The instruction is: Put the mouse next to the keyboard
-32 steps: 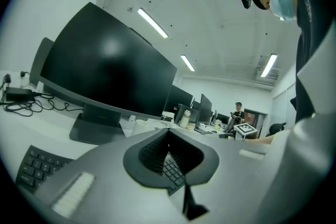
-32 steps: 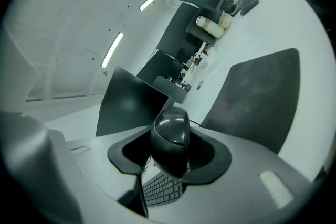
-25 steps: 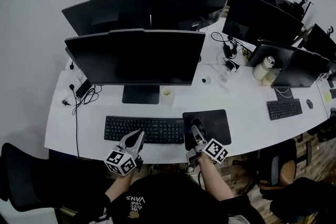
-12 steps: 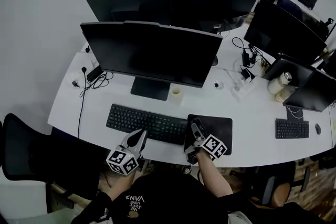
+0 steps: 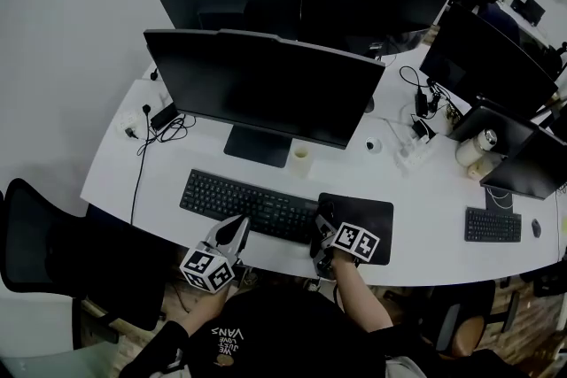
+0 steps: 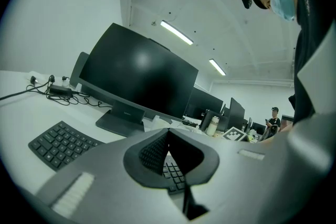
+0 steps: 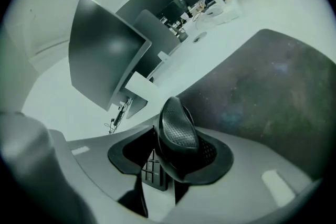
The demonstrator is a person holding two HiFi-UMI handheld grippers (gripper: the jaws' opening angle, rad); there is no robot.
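A black keyboard (image 5: 248, 202) lies in front of the big monitor, with a dark mouse pad (image 5: 365, 213) to its right. My right gripper (image 5: 322, 223) stands at the pad's left edge, beside the keyboard's right end. In the right gripper view it is shut on a black mouse (image 7: 177, 135) with a textured side, held on edge over the pad (image 7: 262, 86). In the head view the gripper hides the mouse. My left gripper (image 5: 236, 232) rests at the keyboard's front edge. Its jaws (image 6: 168, 132) are shut with nothing between them, and the keys (image 6: 59, 141) show beyond.
A large monitor (image 5: 266, 88) on a stand rises behind the keyboard, a small cup (image 5: 302, 158) beside its foot. Cables and a power strip (image 5: 162, 119) lie at the back left. More monitors, a bottle (image 5: 479, 145) and a second keyboard (image 5: 493, 224) fill the right. A black chair (image 5: 35, 235) stands at the left.
The head view has shifted, so the desk sits further right in the frame. My right gripper stands slightly nearer the pad's left edge. The left gripper has held its place.
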